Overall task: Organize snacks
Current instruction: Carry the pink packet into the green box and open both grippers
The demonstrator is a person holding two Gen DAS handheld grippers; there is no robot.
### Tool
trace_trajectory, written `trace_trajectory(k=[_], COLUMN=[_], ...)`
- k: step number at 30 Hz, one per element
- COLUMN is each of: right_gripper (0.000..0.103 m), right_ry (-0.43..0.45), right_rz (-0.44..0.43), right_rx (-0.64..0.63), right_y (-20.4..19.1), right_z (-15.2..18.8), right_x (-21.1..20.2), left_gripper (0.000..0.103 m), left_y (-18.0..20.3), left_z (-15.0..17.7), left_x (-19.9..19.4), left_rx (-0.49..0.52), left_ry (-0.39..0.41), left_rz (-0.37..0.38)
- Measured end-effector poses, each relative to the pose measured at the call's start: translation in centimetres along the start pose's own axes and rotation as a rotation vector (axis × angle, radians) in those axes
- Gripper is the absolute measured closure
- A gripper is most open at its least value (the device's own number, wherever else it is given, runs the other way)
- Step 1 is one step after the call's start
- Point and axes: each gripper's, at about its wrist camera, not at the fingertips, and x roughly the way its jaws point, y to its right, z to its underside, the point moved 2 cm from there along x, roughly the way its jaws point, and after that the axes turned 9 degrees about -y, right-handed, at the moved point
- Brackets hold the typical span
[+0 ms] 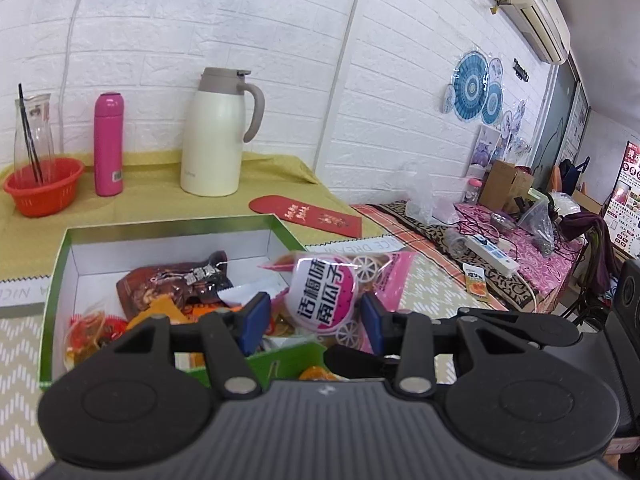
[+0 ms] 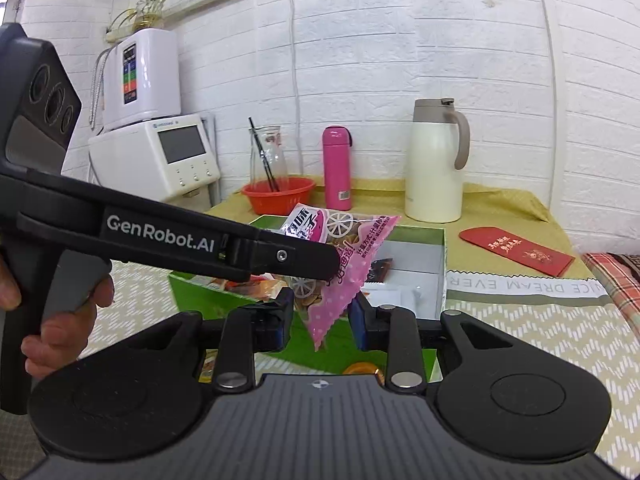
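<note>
Fingers [image 2: 60, 336] of the person's left hand are curling round the grey handle of the left gripper [image 1: 312, 316], which is reaching in from the left, angled slightly downward. Both grippers are clenching one pink snack packet [image 2: 340, 280] and holding it in the air above the green box [image 1: 56, 280]: the left one is gripping its labelled end, the right gripper [image 2: 320, 320] is pinching its lower pointed corner. Inside the box several other wrapped snacks are lying in a heap, too jumbled to count. On the yellow cloth behind are standing one cream jug [image 1: 216, 136], one pink flask [image 1: 108, 144], one red basket [image 1: 44, 192] and one red envelope [image 1: 308, 214].
</note>
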Motion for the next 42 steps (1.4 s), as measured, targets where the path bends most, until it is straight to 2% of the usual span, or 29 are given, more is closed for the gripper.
trace_trajectory(k=[10, 12, 13, 14, 15, 16, 17, 22, 27, 42], right_gripper=[0.049, 0.046, 0.044, 0.031, 0.005, 0.000, 0.000, 0.000, 0.000, 0.000], right_ry=[-0.007, -0.014, -0.027, -0.031, -0.027, -0.018, -0.001, 0.005, 0.003, 0.032], right_rz=[0.006, 0.014, 0.020, 0.032, 0.056, 0.078, 0.097, 0.107, 0.123, 0.140], right_rx=[0.036, 0.026, 0.012, 0.004, -0.004, -0.009, -0.013, 0.005, 0.009, -0.045], right_y=[2.4, 2.5, 2.5, 2.6, 2.7, 2.7, 2.8, 3.4, 3.3, 1.1], right_z=[0.1, 0.0, -0.1, 0.0, 0.2, 0.4, 0.6, 0.9, 1.1, 0.6], right_x=[2.4, 3.1, 3.6, 3.9, 4.2, 4.2, 4.1, 4.3, 4.2, 1.2], left_gripper=[0.061, 0.058, 0.043, 0.025, 0.019, 0.014, 0.011, 0.011, 0.011, 0.011], left_y=[-1.7, -1.8, -2.0, -2.1, -2.5, -2.8, -3.0, -3.9, -3.8, -2.6], left_z=[-1.2, -1.4, -1.3, -1.1, -0.9, -0.6, -0.4, -0.4, 0.0, 1.1], left_x=[4.2, 5.0, 5.3, 5.5, 5.4, 5.2, 5.0, 5.0, 4.6, 0.5], left_rx=[-0.040, -0.022, -0.015, -0.018, -0.033, -0.047, -0.054, -0.086, -0.072, -0.056], left_ry=[-0.031, -0.037, -0.040, -0.036, -0.017, 0.004, 0.017, -0.007, -0.011, 0.019], left_rz=[0.007, -0.016, -0.037, -0.057, -0.079, -0.094, -0.107, -0.186, -0.225, -0.235])
